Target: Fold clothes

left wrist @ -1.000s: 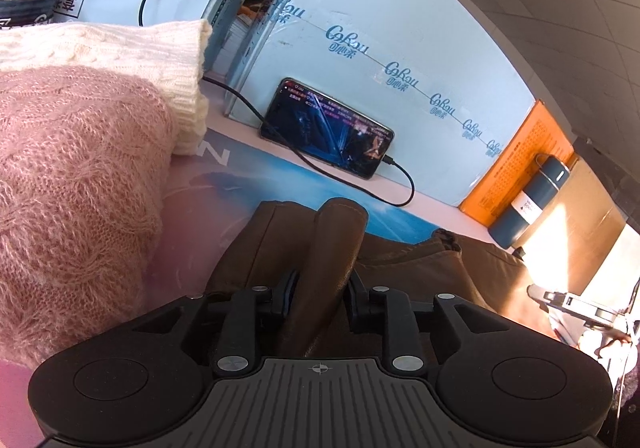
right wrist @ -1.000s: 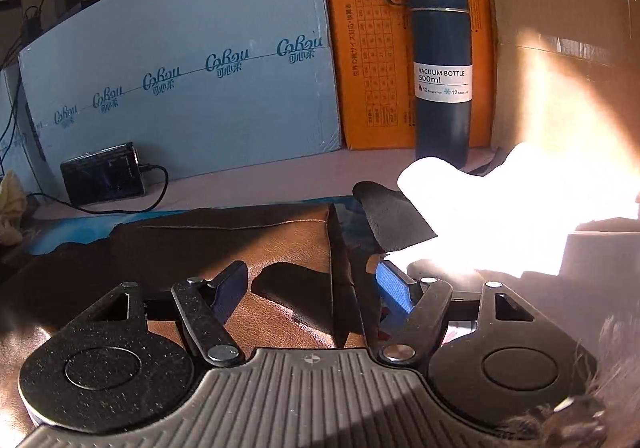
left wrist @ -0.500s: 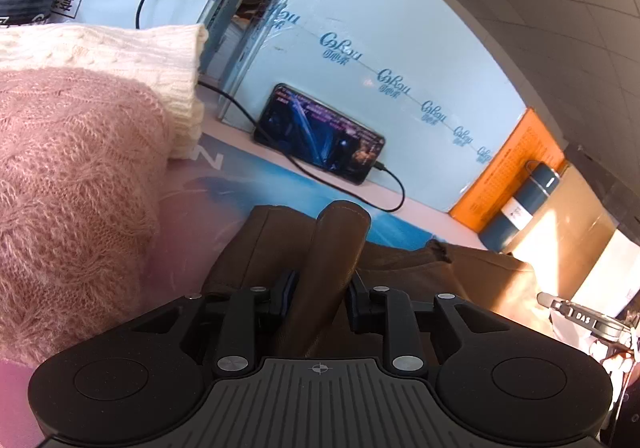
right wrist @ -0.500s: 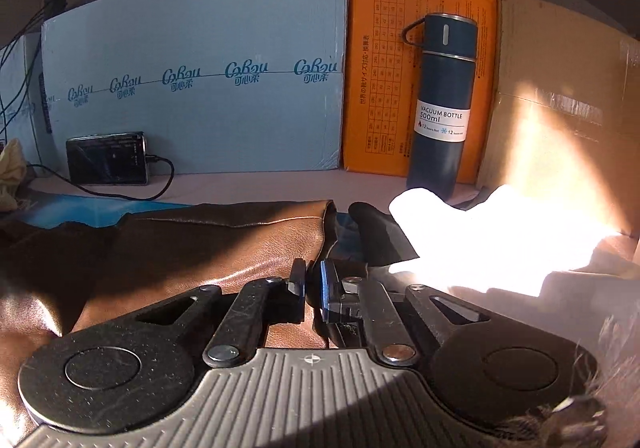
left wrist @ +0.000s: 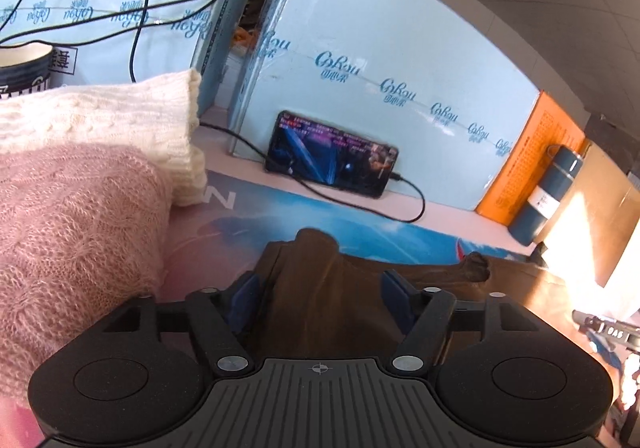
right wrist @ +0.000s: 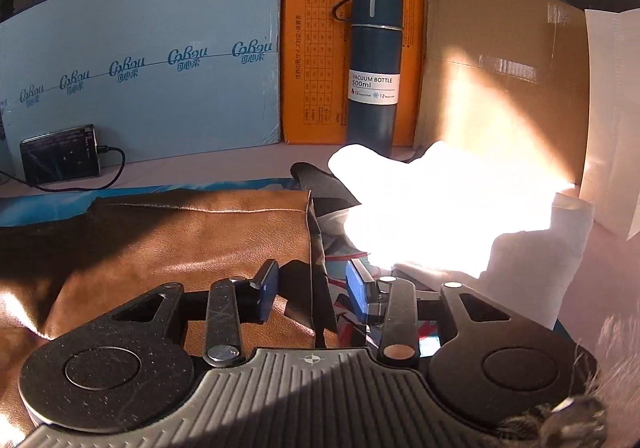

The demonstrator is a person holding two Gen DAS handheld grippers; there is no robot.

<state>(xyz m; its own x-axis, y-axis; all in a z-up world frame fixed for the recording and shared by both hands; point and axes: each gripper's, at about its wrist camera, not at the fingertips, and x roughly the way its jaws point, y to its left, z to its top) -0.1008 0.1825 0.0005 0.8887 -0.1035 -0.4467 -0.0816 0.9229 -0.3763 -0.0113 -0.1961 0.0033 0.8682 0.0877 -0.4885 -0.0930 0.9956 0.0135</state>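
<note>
Left hand-held gripper [left wrist: 320,290]: jaws have just been opening and now stand wide. A raised fold of the brown leather garment [left wrist: 320,288] sits between the blue pads, touching neither. Right hand-held gripper [right wrist: 312,286]: jaws have just been opening, now partly open; the garment's upright edge stands between the pads, no pad pressing on it.

The brown leather garment [right wrist: 180,232] lies flat on the desk [left wrist: 460,214], over a blue printed mat [left wrist: 360,220]. Pink knit sweater [left wrist: 72,232] and cream knit sweater [left wrist: 100,116] are piled to its left. White cloth [right wrist: 440,200], washed out by sunlight, lies just beside its right edge. Phone [left wrist: 332,152] with cable leans on a blue foam board [left wrist: 380,68]. Vacuum bottle [right wrist: 374,68] stands upright at the back.
</note>
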